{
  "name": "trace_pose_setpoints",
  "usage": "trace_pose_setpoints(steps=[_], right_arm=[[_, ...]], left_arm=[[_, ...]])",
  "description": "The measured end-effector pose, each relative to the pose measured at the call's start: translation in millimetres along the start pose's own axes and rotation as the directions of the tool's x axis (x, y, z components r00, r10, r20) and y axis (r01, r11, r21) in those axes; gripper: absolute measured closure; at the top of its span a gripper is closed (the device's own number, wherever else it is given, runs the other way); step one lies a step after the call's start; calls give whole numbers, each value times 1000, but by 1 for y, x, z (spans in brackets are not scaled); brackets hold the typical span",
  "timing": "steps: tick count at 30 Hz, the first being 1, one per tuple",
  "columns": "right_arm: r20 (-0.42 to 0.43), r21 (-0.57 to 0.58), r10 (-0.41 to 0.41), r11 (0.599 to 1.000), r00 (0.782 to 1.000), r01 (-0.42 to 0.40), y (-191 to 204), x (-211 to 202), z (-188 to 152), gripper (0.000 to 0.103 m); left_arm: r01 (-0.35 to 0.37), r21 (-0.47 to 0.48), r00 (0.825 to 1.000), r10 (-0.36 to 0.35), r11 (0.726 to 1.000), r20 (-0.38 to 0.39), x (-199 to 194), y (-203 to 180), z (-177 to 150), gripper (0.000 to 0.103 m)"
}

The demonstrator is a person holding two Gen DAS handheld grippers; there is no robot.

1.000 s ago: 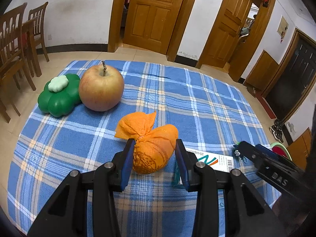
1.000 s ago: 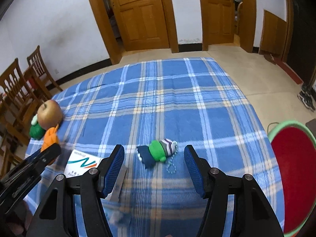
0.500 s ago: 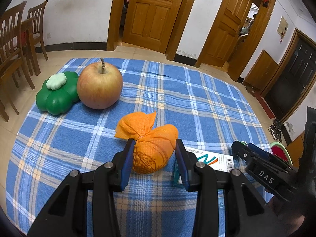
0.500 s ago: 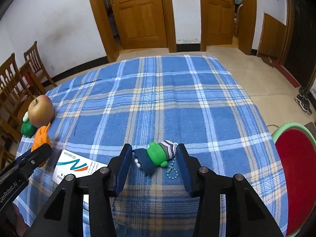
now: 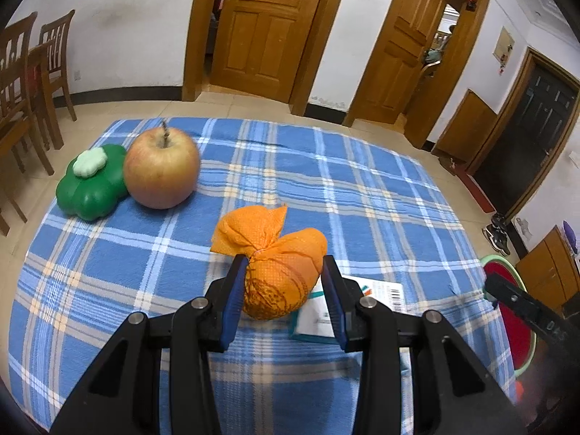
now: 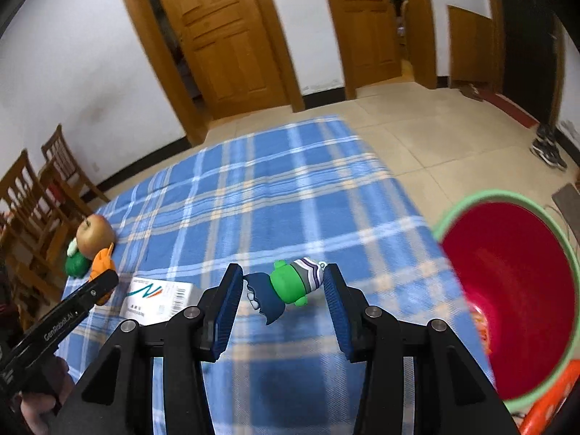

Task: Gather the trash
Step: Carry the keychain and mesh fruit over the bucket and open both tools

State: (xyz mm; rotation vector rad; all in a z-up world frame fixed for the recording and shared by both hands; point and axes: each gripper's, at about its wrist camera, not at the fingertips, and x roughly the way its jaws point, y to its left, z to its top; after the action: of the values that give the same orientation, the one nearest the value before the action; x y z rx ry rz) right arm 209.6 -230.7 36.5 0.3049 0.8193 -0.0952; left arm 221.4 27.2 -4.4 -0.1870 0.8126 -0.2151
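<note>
My left gripper point(image 5: 284, 299) is shut on an orange mesh bundle point(image 5: 279, 272), held just above the blue plaid tablecloth point(image 5: 362, 195). My right gripper point(image 6: 282, 299) is shut on a small green and navy toy keychain point(image 6: 286, 284) and holds it lifted above the cloth, left of a red bin with a green rim point(image 6: 514, 290). A white medicine box point(image 6: 159, 297) lies on the cloth between the grippers; it also shows in the left wrist view point(image 5: 348, 304).
An apple point(image 5: 161, 166) and a green clover-shaped box point(image 5: 92, 181) sit at the cloth's far left. Wooden chairs point(image 5: 25, 83) stand left of the table. The bin point(image 5: 507, 311) stands on the floor off the table's right edge.
My right gripper closed on the toy keychain, lifted it off the cloth and swung right toward the red bin. My left gripper kept its hold on the orange bundle and rose slightly.
</note>
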Motion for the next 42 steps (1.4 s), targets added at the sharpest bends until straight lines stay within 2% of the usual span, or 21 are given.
trace_pose_setpoints(steps=[9, 15, 21, 30, 42], right_arm=[[40, 133, -78, 988, 996, 72, -66, -43, -11, 56], [52, 208, -144, 969, 988, 131, -109, -65, -20, 56], [55, 284, -174, 947, 983, 151, -151, -77, -32, 56], [40, 364, -162, 921, 986, 136, -190, -77, -48, 55], [79, 388, -127, 918, 989, 86, -207, -91, -54, 54]], left_arm=[[60, 62, 998, -61, 996, 10, -18, -33, 2, 62], [112, 93, 994, -111, 989, -17, -23, -63, -1, 62], [176, 135, 984, -170, 975, -53, -28, -103, -9, 62], [251, 185, 964, -228, 950, -137, -23, -155, -26, 62], [302, 287, 946, -249, 909, -209, -12, -215, -47, 62]])
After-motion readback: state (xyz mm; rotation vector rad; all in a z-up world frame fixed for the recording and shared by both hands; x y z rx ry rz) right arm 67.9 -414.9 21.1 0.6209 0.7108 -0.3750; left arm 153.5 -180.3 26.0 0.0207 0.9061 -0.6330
